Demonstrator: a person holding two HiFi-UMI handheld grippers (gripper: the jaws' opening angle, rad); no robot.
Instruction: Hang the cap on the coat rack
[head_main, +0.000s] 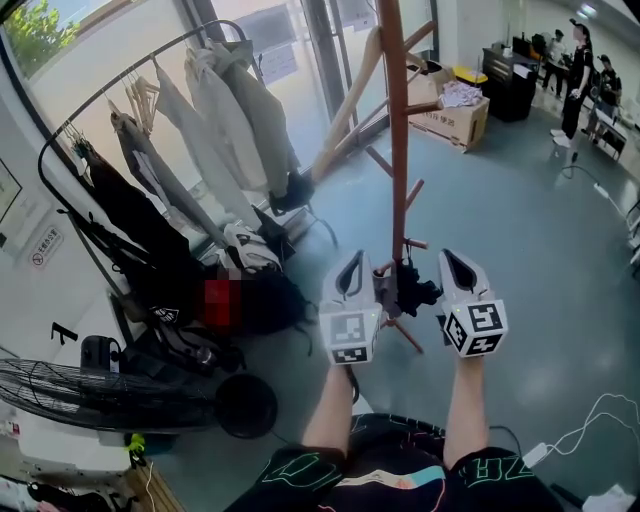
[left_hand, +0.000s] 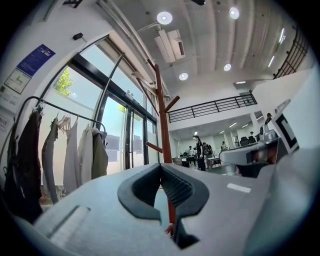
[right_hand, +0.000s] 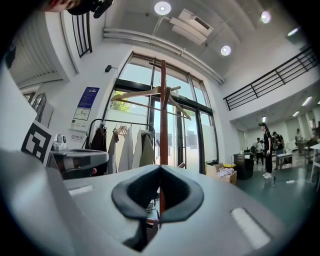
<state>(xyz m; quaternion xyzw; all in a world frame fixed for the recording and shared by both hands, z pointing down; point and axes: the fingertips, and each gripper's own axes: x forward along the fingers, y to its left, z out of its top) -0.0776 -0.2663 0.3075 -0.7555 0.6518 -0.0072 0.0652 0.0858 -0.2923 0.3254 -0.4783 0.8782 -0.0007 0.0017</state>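
Grey-floored hall, wooden coat rack (head_main: 398, 150), cardboard box (head_main: 447, 128) holding white items (head_main: 462, 95), left gripper (head_main: 353, 262) and right gripper (head_main: 456, 262) closed, empty

Left gripper (head_main: 352, 262), right gripper (head_main: 455, 262): both closed.

— What colour is the coat rack (head_main: 398, 150)?
— Reddish-brown wood. My left gripper (head_main: 352, 262) and right gripper (head_main: 458, 262) are pale grey with black pads (left_hand: 175, 187); each cube (head_main: 349, 335) carries black-and-white square markers
— And the floor (head_main: 520, 230)?
— Dull grey-blue
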